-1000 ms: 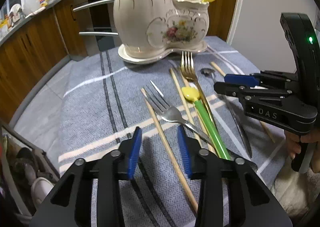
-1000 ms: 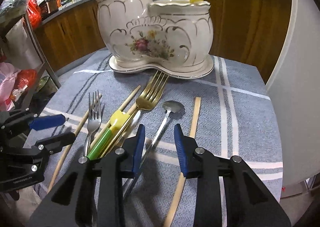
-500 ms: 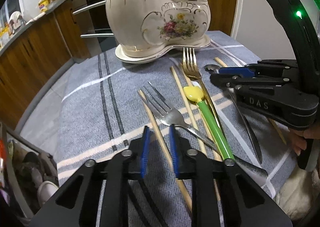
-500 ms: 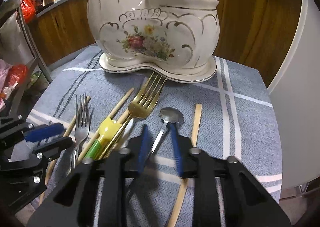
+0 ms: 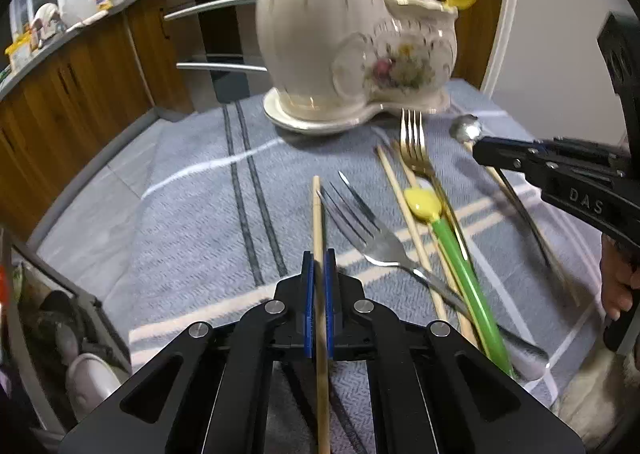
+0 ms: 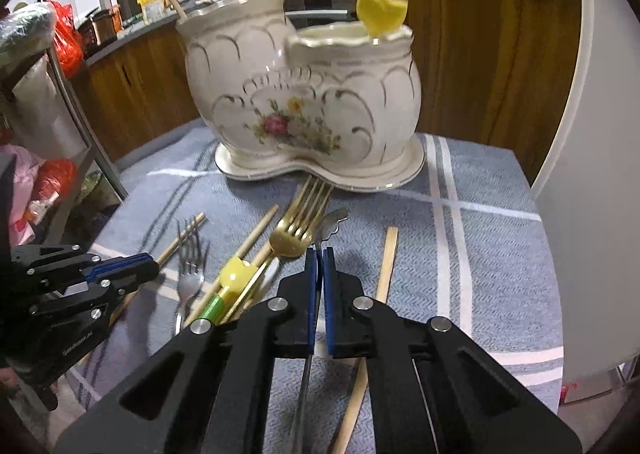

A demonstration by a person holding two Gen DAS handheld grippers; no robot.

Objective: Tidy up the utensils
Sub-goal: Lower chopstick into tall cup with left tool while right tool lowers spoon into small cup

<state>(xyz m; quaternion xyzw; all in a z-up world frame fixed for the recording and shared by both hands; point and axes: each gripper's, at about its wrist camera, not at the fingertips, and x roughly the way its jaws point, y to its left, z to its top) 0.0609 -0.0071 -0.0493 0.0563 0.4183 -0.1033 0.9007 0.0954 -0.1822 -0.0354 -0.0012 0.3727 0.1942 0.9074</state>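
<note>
My left gripper [image 5: 319,260] is shut on a wooden chopstick [image 5: 317,214] that runs straight out between its blue pads. My right gripper [image 6: 319,254] is shut on the handle of a small silver spoon [image 6: 331,223], whose bowl pokes out just past the tips; that spoon [image 5: 464,130] also shows in the left wrist view, raised off the cloth. A white floral two-pot ceramic holder [image 5: 348,50] [image 6: 304,102] stands at the back of the table. On the cloth lie a silver fork [image 5: 360,226], a gold fork [image 5: 414,146], a yellow-tipped green utensil [image 5: 452,242] and more chopsticks [image 6: 386,266].
A grey striped cloth [image 5: 192,214] covers the small table. Wooden kitchen cabinets [image 5: 80,66] run along the left, and a white wall [image 6: 592,134] stands close on the right. A chopstick and a yellow-topped utensil [image 6: 380,10] stand in the holder. A person's hand [image 5: 618,282] grips the right tool.
Both grippers went from open to shut: the left on a chopstick, the right on the silver spoon's handle. The spoon's bowl has come up off the cloth.
</note>
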